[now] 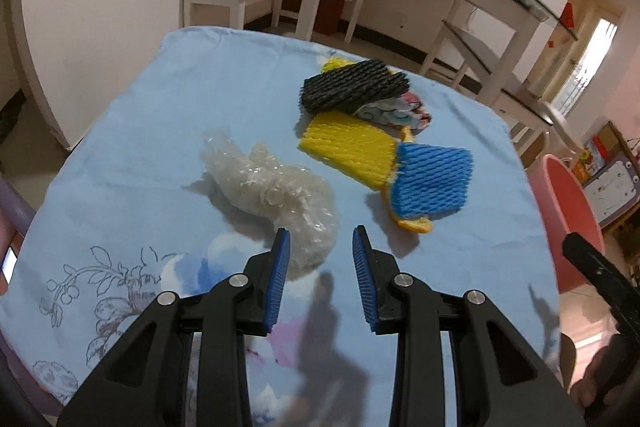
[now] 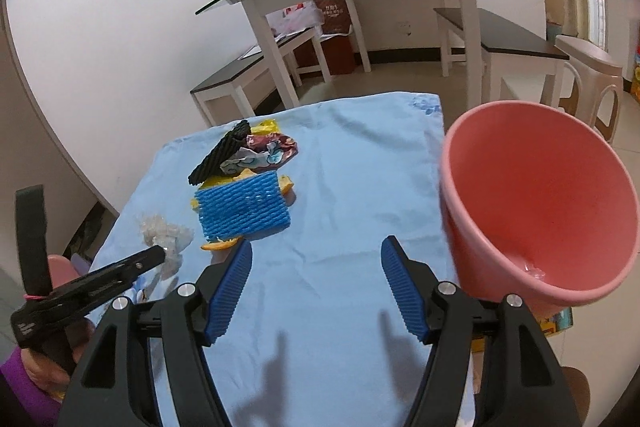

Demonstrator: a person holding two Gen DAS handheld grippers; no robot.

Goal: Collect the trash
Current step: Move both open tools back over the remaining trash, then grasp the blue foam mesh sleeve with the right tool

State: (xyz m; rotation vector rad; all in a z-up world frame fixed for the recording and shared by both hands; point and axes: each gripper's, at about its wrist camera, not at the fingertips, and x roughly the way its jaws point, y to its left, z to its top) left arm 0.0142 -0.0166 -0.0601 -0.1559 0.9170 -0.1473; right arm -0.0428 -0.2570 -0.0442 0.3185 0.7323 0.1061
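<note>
1. You are at the reach-in step of collecting the trash: the crumpled wad of clear plastic wrap (image 1: 276,195) lies on the desk (image 1: 120,131) with the pale blue floral cloth, just ahead of your left gripper (image 1: 320,239) and a little to its left side

2. Your left gripper is partly open and holds nothing; in its own view the plastic wad sits past the left pad rather than between the two, and I cannot tell whether that pad touches it

3. Your right gripper (image 2: 316,251) stands wide apart and empty above bare cloth, with the blue foam fruit net (image 2: 244,211) near its left pad

4. The rest of the trash is in one cluster further back: the yellow foam net (image 1: 348,147) under the blue one, the black foam net (image 1: 352,87) leaning on a crumpled printed wrapper (image 1: 396,111), and orange peel (image 1: 416,225) at the near edge

5. The round pink plastic bin (image 2: 536,203) waits off the right edge of the desk, with something small and clear at its bottom

6. My judgement for your next move: shift the left gripper sideways so the wad sits between the pads, lower, and close gently, since that wrap will crush and slip
</note>
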